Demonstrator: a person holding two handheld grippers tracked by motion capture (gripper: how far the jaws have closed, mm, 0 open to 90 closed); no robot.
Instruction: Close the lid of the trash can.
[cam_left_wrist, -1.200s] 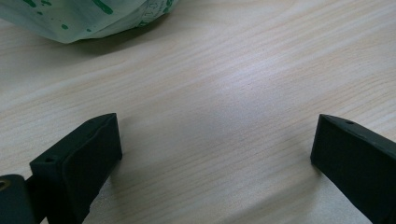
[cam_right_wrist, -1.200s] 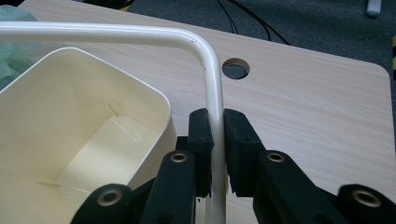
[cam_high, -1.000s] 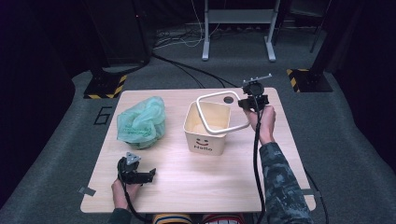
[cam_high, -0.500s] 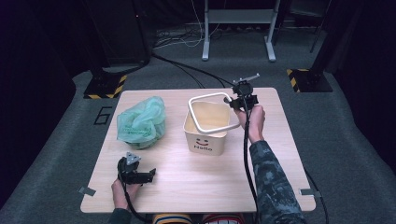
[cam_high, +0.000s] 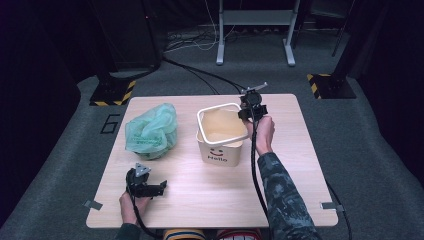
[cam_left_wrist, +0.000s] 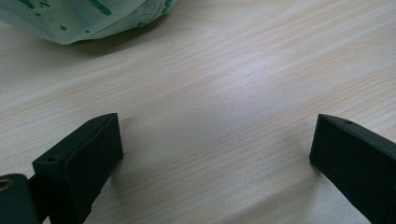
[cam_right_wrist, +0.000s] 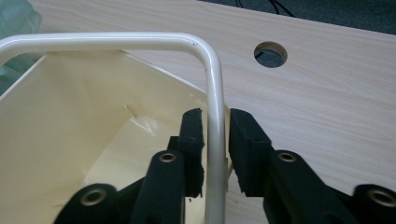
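Note:
A cream bin (cam_high: 220, 150) with a smiley face and "Hello" on its front stands mid-table. Its white loop handle (cam_high: 215, 107) is lifted off the rim. My right gripper (cam_high: 248, 114) sits at the bin's far right corner; in the right gripper view it (cam_right_wrist: 215, 126) is shut on the handle (cam_right_wrist: 215, 84), one jaw inside the bin and one outside. A crumpled green plastic bag (cam_high: 150, 131) lies left of the bin. My left gripper (cam_high: 159, 189) rests on the table near the front left, open (cam_left_wrist: 215, 135), with bare wood between its jaws and the bag (cam_left_wrist: 70, 18) just beyond.
The wooden table (cam_high: 300, 165) has a round cable hole (cam_right_wrist: 271, 53) behind the bin. Dark floor with cables, yellow-black striped stand feet and a metal frame surrounds the table.
My right gripper has moved left from the table's far right onto the bin's far right corner, and the handle now stands between its jaws. The left gripper has stayed still.

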